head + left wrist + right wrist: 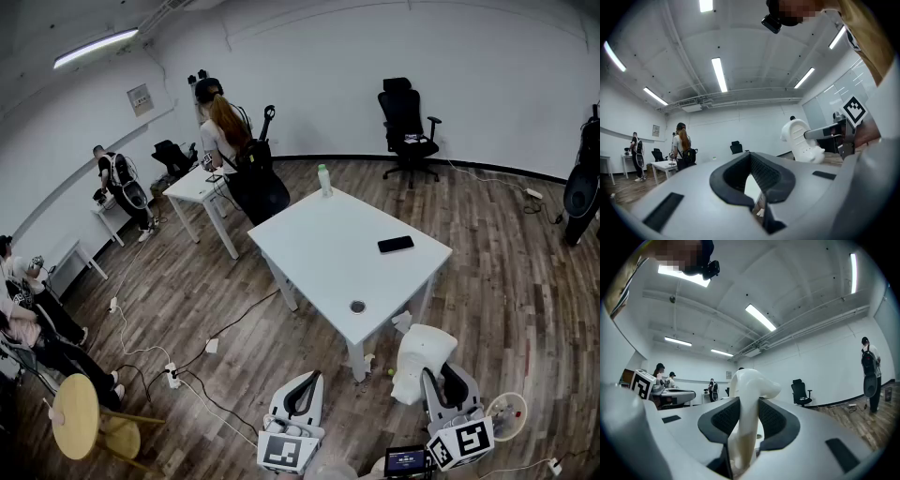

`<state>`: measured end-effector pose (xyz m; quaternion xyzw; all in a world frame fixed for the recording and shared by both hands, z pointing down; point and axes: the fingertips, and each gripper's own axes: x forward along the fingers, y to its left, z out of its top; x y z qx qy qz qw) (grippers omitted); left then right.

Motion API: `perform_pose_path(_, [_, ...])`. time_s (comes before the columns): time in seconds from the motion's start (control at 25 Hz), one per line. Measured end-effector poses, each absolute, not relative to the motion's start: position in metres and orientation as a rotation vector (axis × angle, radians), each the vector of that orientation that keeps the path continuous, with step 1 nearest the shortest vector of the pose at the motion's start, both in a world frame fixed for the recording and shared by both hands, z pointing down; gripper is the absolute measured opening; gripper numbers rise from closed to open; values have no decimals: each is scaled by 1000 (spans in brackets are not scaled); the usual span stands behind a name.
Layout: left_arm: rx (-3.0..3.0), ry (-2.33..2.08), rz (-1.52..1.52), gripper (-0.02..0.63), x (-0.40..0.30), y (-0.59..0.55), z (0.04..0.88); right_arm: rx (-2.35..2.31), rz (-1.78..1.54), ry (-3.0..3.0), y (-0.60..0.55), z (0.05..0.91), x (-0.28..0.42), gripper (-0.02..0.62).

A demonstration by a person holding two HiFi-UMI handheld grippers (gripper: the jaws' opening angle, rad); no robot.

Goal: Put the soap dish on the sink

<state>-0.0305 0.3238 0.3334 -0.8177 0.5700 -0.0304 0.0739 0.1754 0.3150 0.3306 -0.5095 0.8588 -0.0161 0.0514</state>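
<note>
The white soap dish (420, 359) stands on edge between the pads of my right gripper (441, 377), low at the right of the head view and just off the white table's (319, 253) near corner. In the right gripper view the soap dish (749, 399) fills the gap of the right gripper (746, 423), which is shut on it. My left gripper (302, 392) is beside it, open, with nothing between the jaws. From the left gripper (753, 182) view the soap dish (802, 140) shows at the right. No sink is in view.
On the table lie a black phone (395, 245), a bottle (324, 179) at the far corner and a small round item (357, 307). Cables and a power strip (172, 376) cross the wooden floor. A yellow stool (77, 415) is at the left. Several people stand by desks.
</note>
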Motion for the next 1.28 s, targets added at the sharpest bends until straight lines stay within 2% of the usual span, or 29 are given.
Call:
perform_pose_path(0.56, [-2490,1764,-73,6,-25,303,350,-1570,-70,2634,292,342,190,121])
perform_pose_path(1.28, [-2523,1733,-55,6,-62,181,359,-1639,-80,2617,182,350,158,121])
